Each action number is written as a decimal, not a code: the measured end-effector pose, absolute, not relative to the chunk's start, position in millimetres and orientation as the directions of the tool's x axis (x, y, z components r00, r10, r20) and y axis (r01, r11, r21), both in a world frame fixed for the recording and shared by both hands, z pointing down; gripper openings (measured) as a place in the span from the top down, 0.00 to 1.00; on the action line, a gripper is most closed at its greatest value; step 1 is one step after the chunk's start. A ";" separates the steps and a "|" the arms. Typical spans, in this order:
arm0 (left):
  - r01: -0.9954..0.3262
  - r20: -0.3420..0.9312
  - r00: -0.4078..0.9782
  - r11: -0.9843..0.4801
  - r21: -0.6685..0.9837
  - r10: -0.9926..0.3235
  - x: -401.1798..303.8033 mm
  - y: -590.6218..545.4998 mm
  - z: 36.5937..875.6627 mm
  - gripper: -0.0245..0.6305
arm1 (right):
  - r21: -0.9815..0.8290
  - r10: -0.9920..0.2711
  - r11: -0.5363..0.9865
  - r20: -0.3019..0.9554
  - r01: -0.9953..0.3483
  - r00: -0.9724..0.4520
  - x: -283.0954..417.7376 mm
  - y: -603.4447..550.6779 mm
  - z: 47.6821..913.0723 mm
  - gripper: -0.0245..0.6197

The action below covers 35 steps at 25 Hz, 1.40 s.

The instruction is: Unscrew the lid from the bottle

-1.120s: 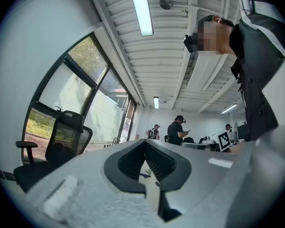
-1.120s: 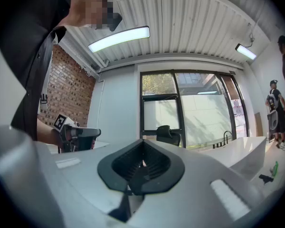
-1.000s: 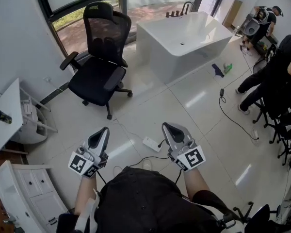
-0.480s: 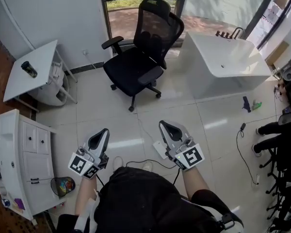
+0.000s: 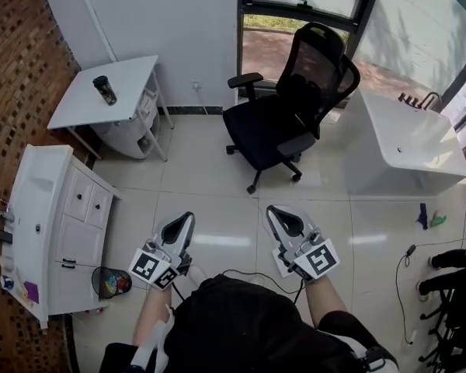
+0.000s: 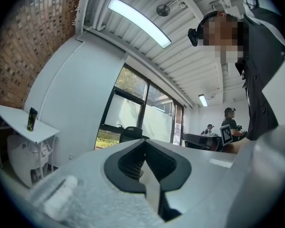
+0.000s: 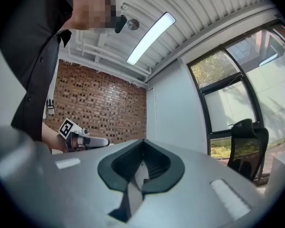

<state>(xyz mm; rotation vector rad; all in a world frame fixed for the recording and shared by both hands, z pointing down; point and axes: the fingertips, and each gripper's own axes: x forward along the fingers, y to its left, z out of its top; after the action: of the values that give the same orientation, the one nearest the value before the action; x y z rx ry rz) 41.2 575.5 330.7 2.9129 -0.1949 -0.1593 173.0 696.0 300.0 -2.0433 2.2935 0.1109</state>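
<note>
A dark bottle with a lid stands upright on a small white table by the far wall, well away from both grippers. It also shows in the left gripper view, where the bottle stands at the far left on the table. My left gripper and right gripper are held level in front of my body over the tiled floor. Both are shut and hold nothing. The left gripper and the right gripper show jaws pressed together with nothing between them.
A black office chair stands ahead by the window. A white bathtub is at the right, a white sink cabinet at the left by the brick wall, with a small bin beside it. A cable and a power strip lie on the floor.
The whole view has swung to the left: chair and tub slid right in the picture, and the table with the bottle and the cabinet came further in. Both grippers stayed shut.
</note>
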 end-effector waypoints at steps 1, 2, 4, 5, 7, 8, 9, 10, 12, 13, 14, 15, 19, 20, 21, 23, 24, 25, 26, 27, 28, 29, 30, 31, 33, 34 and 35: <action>-0.125 -0.095 0.984 -0.967 0.221 -0.149 37.1 567.4 330.5 0.96 | 0.018 -0.987 0.125 -0.097 -0.992 -0.126 166.8 686.1 298.1 0.95; -0.122 -0.099 0.984 -0.968 0.218 -0.146 33.2 559.9 329.1 0.96 | 0.025 -0.986 0.132 -0.095 -0.991 -0.134 160.2 676.2 296.4 0.95; -0.107 -0.115 0.984 -0.972 0.208 -0.133 22.8 544.3 323.9 0.96 | 0.031 -0.986 0.142 -0.086 -0.989 -0.145 145.5 655.0 295.8 0.95; -0.104 -0.124 0.984 -0.973 0.204 -0.131 15.8 535.2 321.4 0.96 | 0.030 -0.986 0.146 -0.078 -0.989 -0.148 137.8 643.2 296.7 0.95; -0.114 -0.141 0.979 -0.972 0.205 -0.144 -0.6 516.1 319.4 0.96 | 0.027 -0.985 0.161 -0.058 -0.987 -0.162 122.4 618.5 298.7 0.95; -0.124 -0.148 0.976 -0.970 0.210 -0.156 -9.9 506.1 319.9 0.96 | 0.027 -0.983 0.175 -0.051 -0.984 -0.176 114.1 605.8 298.8 0.95; -0.136 -0.153 0.973 -0.967 0.213 -0.171 -19.9 495.3 320.6 0.96 | 0.027 -0.980 0.193 -0.050 -0.981 -0.194 105.0 592.5 298.3 0.95; -0.152 -0.154 0.970 -0.965 0.213 -0.187 -30.4 483.7 321.1 0.96 | 0.027 -0.975 0.215 -0.051 -0.976 -0.216 94.8 578.6 297.5 0.95; -0.192 -0.146 0.964 -0.962 0.196 -0.222 -52.2 460.2 320.8 0.96 | 0.024 -0.963 0.262 -0.056 -0.965 -0.263 72.3 549.7 296.5 0.95; -0.213 -0.141 0.960 -0.960 0.183 -0.240 -63.4 449.3 319.7 0.96 | 0.019 -0.957 0.285 -0.056 -0.958 -0.286 60.8 535.4 296.7 0.95; -0.234 -0.139 0.956 -0.957 0.173 -0.258 -74.9 438.8 318.6 0.96 | 0.012 -0.951 0.305 -0.056 -0.952 -0.305 49.7 521.3 297.2 0.95; -0.254 -0.140 0.950 -0.953 0.168 -0.278 -86.7 428.9 317.8 0.96 | 0.004 -0.945 0.323 -0.057 -0.947 -0.322 38.9 507.5 297.6 0.95; -0.323 -0.136 0.927 -0.928 0.185 -0.350 -136.9 400.1 321.6 0.96 | -0.028 -0.911 0.409 -0.074 -0.912 -0.406 -6.8 459.7 299.0 0.95; -0.338 -0.134 0.921 -0.921 0.192 -0.366 -148.6 395.1 323.9 0.96 | -0.031 -0.899 0.434 -0.070 -0.900 -0.431 -18.2 450.4 300.9 0.95; -0.355 -0.131 0.914 -0.913 0.200 -0.384 -159.4 389.5 326.4 0.96 | -0.032 -0.887 0.459 -0.062 -0.888 -0.457 -29.2 441.6 303.4 0.95; -0.395 -0.125 0.896 -0.894 0.213 -0.426 -177.0 376.6 331.5 0.96 | -0.033 -0.862 0.506 -0.049 -0.862 -0.505 -48.6 425.3 307.4 0.95; -0.412 -0.125 0.887 -0.885 0.218 -0.444 -182.8 370.8 333.3 0.96 | -0.034 -0.850 0.527 -0.042 -0.849 -0.525 -55.5 417.8 309.0 0.95; -0.425 -0.128 0.880 -0.878 0.221 -0.458 -186.5 365.7 334.6 0.96 | -0.036 -0.840 0.542 -0.033 -0.839 -0.541 -59.4 410.5 310.9 0.95; -0.434 -0.130 0.874 -0.873 0.223 -0.468 -188.4 360.6 335.5 0.96 | -0.039 -0.833 0.553 -0.025 -0.832 -0.553 -60.6 402.6 313.4 0.95; -0.443 -0.131 0.869 -0.868 0.224 -0.477 -189.2 354.9 336.5 0.96 | -0.045 -0.828 0.560 -0.020 -0.827 -0.560 -59.7 393.7 316.1 0.95; -0.451 -0.128 0.865 -0.864 0.223 -0.485 -189.5 348.5 337.4 0.96 | -0.052 -0.825 0.565 -0.018 -0.823 -0.565 -57.8 383.6 319.1 0.95; -0.460 -0.125 0.861 -0.860 0.221 -0.493 -189.7 341.4 338.4 0.96 | -0.060 -0.820 0.572 -0.019 -0.818 -0.572 -55.8 372.1 321.9 0.95; -0.469 -0.123 0.856 -0.855 0.221 -0.501 -189.9 333.6 339.1 0.96 | -0.064 -0.814 0.581 -0.021 -0.811 -0.581 -54.2 359.2 324.5 0.95; -0.476 -0.125 0.852 -0.851 0.223 -0.509 -189.7 325.0 339.5 0.96 | -0.064 -0.806 0.592 -0.026 -0.803 -0.592 -52.9 345.1 326.7 0.95; -0.486 -0.131 0.844 -0.844 0.224 -0.521 -184.6 304.4 340.6 0.96 | -0.058 -0.791 0.612 -0.036 -0.789 -0.611 -48.4 315.8 330.1 0.95; -0.495 -0.132 0.839 -0.841 0.220 -0.528 -179.6 292.1 341.5 0.96 | -0.052 -0.784 0.620 -0.039 -0.782 -0.619 -44.4 301.4 331.2 0.95; -0.505 -0.132 0.833 -0.836 0.213 -0.537 -173.5 278.7 341.7 0.96 | -0.045 -0.777 0.629 -0.041 -0.776 -0.628 -39.7 287.4 331.4 0.95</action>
<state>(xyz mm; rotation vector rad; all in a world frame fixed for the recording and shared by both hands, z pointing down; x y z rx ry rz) -173.5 278.7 341.7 2.8441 -0.8150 -0.2783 -39.7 287.4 331.4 -1.3284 2.7841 -0.0347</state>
